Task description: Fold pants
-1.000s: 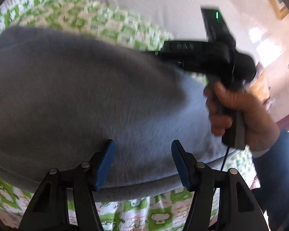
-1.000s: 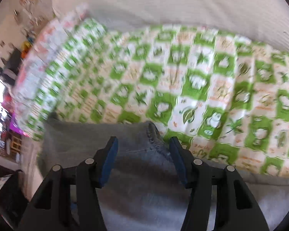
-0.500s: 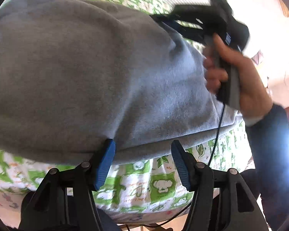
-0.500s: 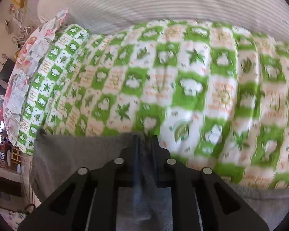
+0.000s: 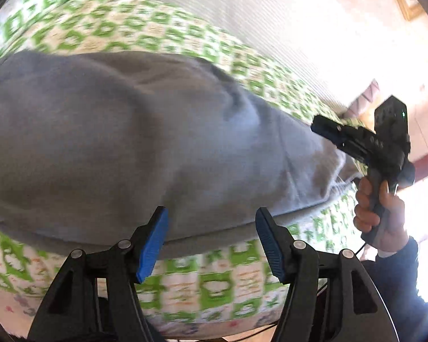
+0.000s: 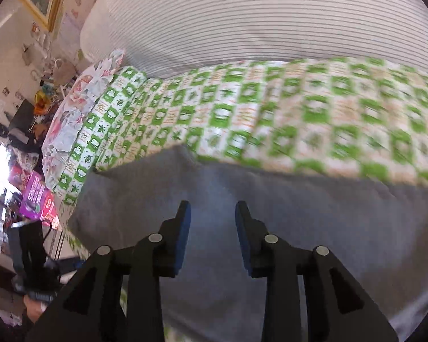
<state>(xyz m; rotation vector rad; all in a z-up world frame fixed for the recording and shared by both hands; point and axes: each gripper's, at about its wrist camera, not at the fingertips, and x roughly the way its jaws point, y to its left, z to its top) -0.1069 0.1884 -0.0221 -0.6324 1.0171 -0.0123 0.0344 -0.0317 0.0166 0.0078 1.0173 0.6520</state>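
The grey pants (image 5: 134,131) lie spread on a bed with a green-and-white patterned sheet (image 5: 214,285). My left gripper (image 5: 211,239) is open and empty over the pants' near edge. The right gripper also shows in the left wrist view (image 5: 331,134), at the pants' right end, held in a hand. In the right wrist view my right gripper (image 6: 212,222) is open, just above the grey pants (image 6: 271,228), holding nothing. The left gripper shows dark at the lower left of the right wrist view (image 6: 28,262).
A large striped white cushion (image 6: 256,22) lies along the far side of the bed. A floral pillow (image 6: 80,108) sits at the bed's far left end. A cluttered room with a purple box (image 6: 37,196) lies beyond the bed's edge.
My right gripper was shut on a pants edge half a second ago and has now opened and let it go. The left gripper stays open and has shifted over the pants.
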